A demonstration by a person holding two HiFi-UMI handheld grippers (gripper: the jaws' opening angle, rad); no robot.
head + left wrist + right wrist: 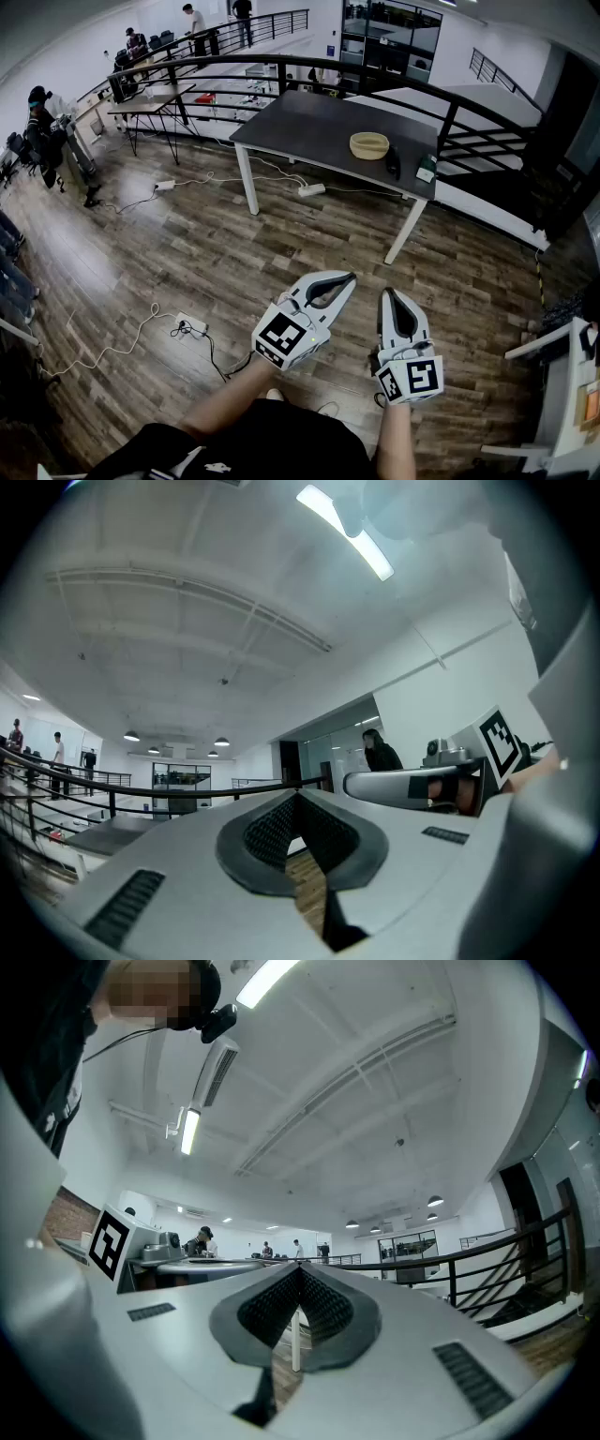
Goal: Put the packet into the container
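On my feed a dark plank floor (187,253) fills the lower half; a dark-topped table (309,127) on white legs stands at 12 o'clock; a curved black railing (281,64) runs behind it from 10 to 2; work desks (150,98) sit at 11; a power strip (190,326) lies at 8; a glazed partition (389,37) shows at 1; a strip light (342,532) glows on the white ceiling.

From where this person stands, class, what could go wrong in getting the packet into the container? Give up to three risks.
Trip: a white power strip and its cables lie on the wooden floor by the grey table.
Knock-off: the small green packet lies near the table's edge, so a clumsy touch may push it off.
Missed grasp: left gripper and right gripper are both shut.
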